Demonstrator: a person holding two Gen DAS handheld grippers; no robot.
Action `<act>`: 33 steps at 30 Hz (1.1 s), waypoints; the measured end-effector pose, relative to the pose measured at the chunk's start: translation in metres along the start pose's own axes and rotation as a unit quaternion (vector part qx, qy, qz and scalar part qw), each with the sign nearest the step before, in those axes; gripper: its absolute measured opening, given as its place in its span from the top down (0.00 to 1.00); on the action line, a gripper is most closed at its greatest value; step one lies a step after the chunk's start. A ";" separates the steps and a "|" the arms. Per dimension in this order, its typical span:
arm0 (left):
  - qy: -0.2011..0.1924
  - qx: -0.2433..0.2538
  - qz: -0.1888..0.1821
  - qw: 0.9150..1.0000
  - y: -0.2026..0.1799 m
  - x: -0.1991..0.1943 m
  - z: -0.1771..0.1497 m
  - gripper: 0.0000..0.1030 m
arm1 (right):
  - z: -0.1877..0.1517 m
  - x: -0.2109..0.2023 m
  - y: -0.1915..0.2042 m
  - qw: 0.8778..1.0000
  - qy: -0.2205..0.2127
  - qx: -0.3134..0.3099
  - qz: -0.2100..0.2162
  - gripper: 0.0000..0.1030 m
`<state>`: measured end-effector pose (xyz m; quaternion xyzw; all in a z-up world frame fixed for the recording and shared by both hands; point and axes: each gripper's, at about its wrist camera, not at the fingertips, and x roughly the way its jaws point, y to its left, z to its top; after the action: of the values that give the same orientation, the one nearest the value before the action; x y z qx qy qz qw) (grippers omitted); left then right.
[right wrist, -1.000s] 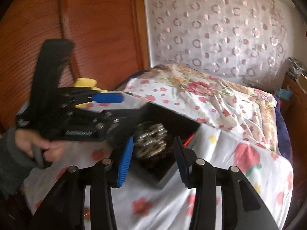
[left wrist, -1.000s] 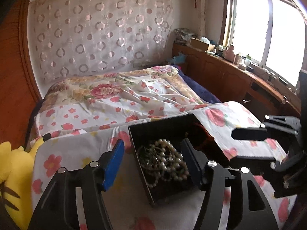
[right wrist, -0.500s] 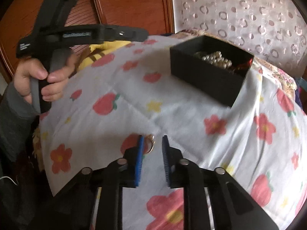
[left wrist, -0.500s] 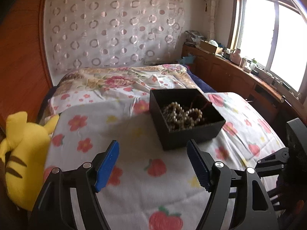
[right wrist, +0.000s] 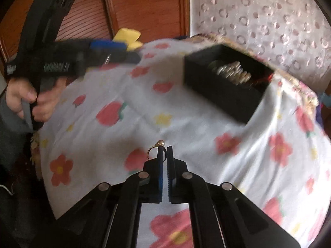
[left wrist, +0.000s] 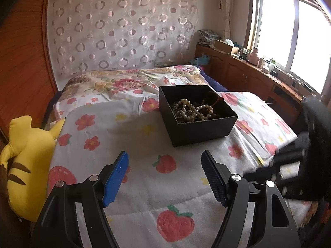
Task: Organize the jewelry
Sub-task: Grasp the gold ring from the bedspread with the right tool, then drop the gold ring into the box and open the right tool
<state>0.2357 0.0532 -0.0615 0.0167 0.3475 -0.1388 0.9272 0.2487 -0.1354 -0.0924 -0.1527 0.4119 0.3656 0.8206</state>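
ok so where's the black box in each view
Left wrist: box centre-right, beyond the open left tongs.
Right wrist: box upper right, beyond the right tongs shut on a ring.
Shared landmark: pearls inside the box.

Matt black box (left wrist: 203, 128), glossy pearl beads (left wrist: 192, 111), shiny gold ring (right wrist: 156, 149)

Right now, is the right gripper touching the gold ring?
Touching. In the right wrist view the right gripper has its pads closed on the gold ring; the band sits pinched at the fingertips and its small ball sticks out above them.
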 end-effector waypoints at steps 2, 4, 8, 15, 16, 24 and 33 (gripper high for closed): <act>-0.003 -0.002 0.001 1.000 -0.001 -0.001 -0.001 0.32 | 0.017 -0.007 -0.013 1.000 -0.021 0.002 -0.018 0.96; -0.004 -0.003 0.000 1.000 -0.004 -0.001 0.000 0.32 | 0.035 -0.013 -0.027 0.999 -0.042 0.008 -0.028 0.96; -0.010 -0.010 0.011 1.000 -0.008 -0.001 0.003 0.24 | 0.066 -0.010 -0.058 0.996 -0.069 0.022 -0.056 0.96; -0.025 -0.026 0.041 0.999 -0.011 -0.008 0.011 0.13 | 0.082 0.010 -0.093 0.991 -0.077 0.063 -0.087 0.82; -0.027 -0.028 0.044 0.998 -0.012 -0.010 0.010 0.11 | 0.082 0.010 -0.093 0.990 -0.080 0.067 -0.092 0.64; -0.051 -0.036 0.078 0.995 -0.029 -0.037 0.004 0.07 | 0.052 -0.034 -0.072 0.981 -0.126 0.105 -0.100 0.43; -0.086 -0.023 0.119 0.989 -0.068 -0.088 -0.009 0.07 | -0.029 -0.127 0.000 0.950 -0.200 0.152 -0.184 0.02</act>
<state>0.1483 0.0103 -0.0068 0.0250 0.2649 -0.0205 0.9637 0.1823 -0.2123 -0.0102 -0.0231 0.2546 0.1644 0.9527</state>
